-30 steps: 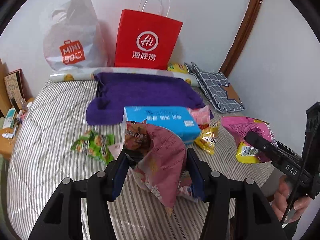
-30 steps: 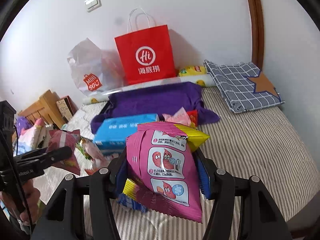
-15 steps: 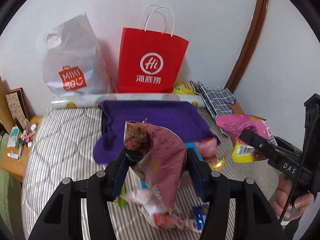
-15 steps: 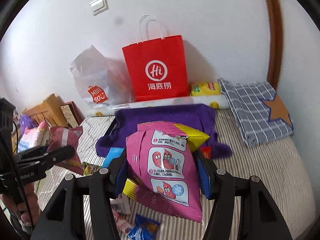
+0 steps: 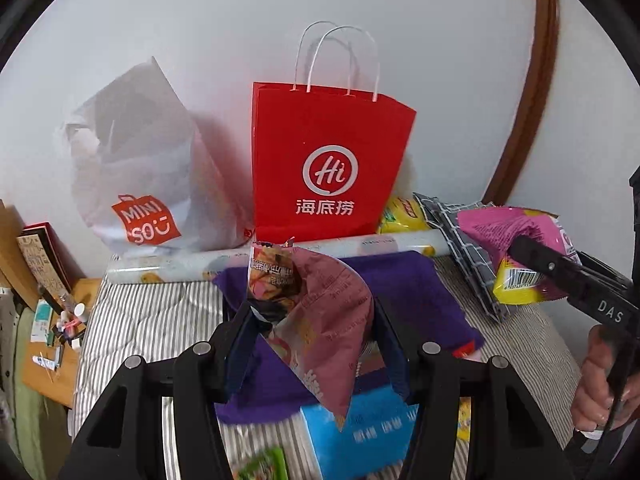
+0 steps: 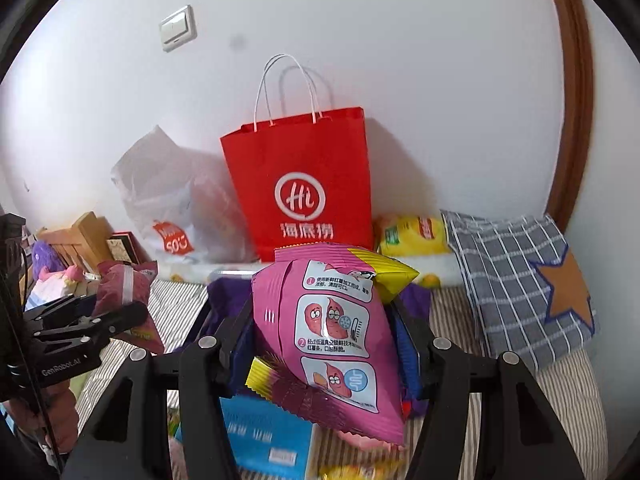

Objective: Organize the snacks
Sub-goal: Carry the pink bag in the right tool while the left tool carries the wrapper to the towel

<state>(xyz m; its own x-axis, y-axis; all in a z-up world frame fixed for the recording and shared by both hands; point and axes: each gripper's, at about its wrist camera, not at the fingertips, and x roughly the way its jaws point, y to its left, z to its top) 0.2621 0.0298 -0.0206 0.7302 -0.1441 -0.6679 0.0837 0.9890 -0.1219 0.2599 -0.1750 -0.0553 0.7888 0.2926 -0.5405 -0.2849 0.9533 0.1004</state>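
Above a striped bed, the left gripper (image 5: 316, 330) clamps a dusky pink snack bag (image 5: 320, 312) in front of the red paper bag (image 5: 326, 168); the right gripper (image 6: 324, 338) grips a bright pink packet (image 6: 336, 344). Both packets hide the fingertips, and the blue box (image 5: 360, 436) below is blurred.

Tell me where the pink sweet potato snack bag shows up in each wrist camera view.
Left wrist: pink snack bag at the right edge, clamped in the right gripper.
Right wrist: pink snack bag centre foreground, between the jaws.
Shared landmark: red paper bag standing against the wall.
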